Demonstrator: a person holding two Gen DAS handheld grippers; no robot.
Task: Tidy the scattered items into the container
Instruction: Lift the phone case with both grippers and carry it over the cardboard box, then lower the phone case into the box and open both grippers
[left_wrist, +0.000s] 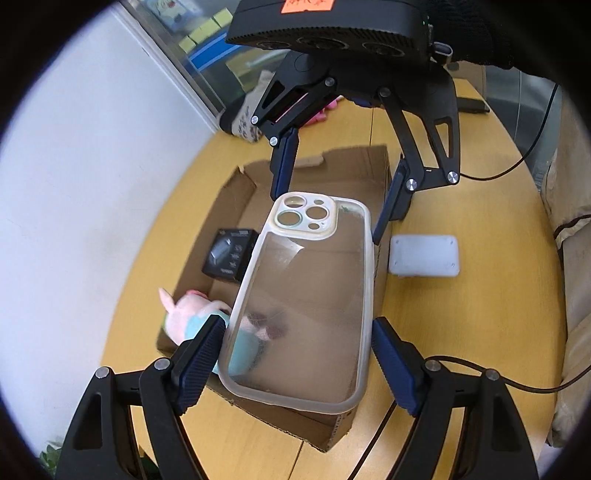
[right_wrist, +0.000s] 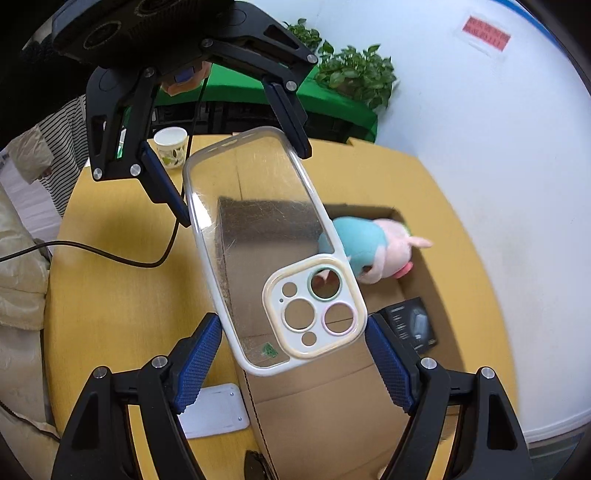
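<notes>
Above the yellow table (left_wrist: 461, 332), both grippers (left_wrist: 299, 363) (right_wrist: 295, 363) clamp a scuffed clear phone case (left_wrist: 306, 295) with a cream rim.

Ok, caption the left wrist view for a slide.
Both grippers hold a clear phone case above the cardboard box.

Paper cup (right_wrist: 170, 147) on yellow table (right_wrist: 110, 295); potted plants (right_wrist: 356, 72), possibly artificial, behind.

Clear phone case (right_wrist: 258, 236) spans between right gripper (right_wrist: 293, 354) and left gripper (right_wrist: 243, 184), both clamped on its ends, above cardboard box (right_wrist: 332, 406) containing plush toy (right_wrist: 373, 247) and black box (right_wrist: 412, 326).
</notes>
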